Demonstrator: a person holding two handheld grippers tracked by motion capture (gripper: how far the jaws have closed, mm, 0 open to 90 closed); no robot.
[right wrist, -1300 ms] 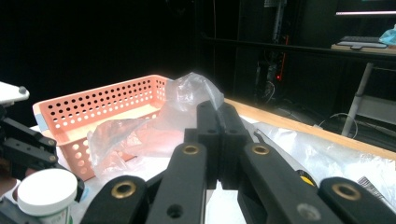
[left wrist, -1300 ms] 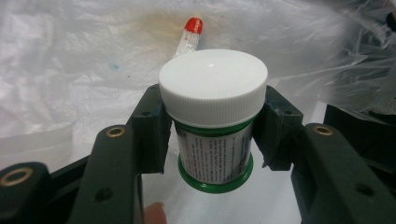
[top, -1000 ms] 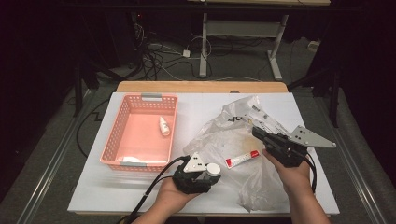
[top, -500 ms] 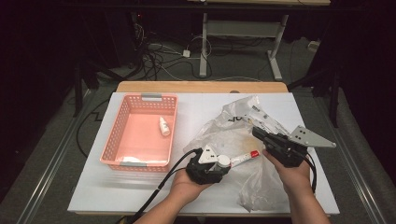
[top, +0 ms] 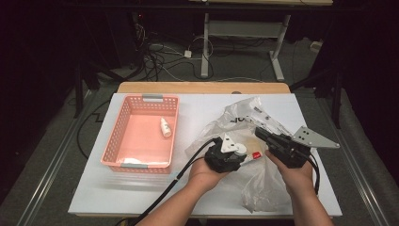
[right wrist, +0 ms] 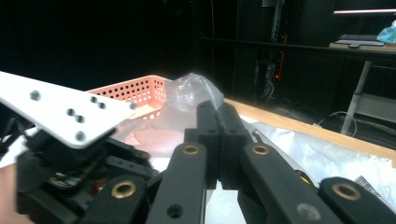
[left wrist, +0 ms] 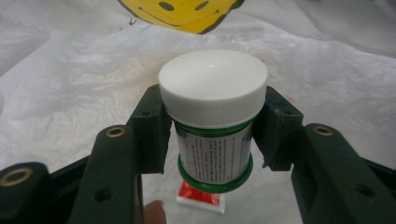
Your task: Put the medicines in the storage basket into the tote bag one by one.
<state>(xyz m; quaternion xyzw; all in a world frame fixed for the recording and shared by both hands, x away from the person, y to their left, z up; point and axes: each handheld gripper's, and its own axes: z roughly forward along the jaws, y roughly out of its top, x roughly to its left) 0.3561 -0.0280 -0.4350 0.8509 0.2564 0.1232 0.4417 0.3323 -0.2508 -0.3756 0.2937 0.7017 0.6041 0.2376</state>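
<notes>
**Jar held over the plastic bag, with the bag's edge pinched alongside**

We held a small jar (left wrist: pixel 212 123), white-capped with green rims, clamped between the jaws of the left gripper (top: pixel 234 153); its pads pressed just under the cap, and the jar hung above the clear plastic bag (top: pixel 256 181) spread on the white table (top: pixel 141 197). The jaws of the right gripper (right wrist: pixel 218 135) stood together, and in that gripper's own view they appeared to pinch a raised fold of the bag's film. A red-and-white tube (left wrist: pixel 201 198) lay beneath the jar, on the plastic. The orange basket (top: pixel 117 141) stood well to the left, holding a small white bottle (top: pixel 165 127).

We judged the main risk to be slippage: the smooth wall and the narrow contact below the cap could let the jar tilt or drop onto the tube if the grip eased. The thin film could also slide out of the shut jaws, collapsing the bag's mouth.

The jar's label carried fine print too small for us to read. A yellow smiling face (left wrist: pixel 180 11) was printed on the bag; dark lettering elsewhere on it was illegible.
</notes>
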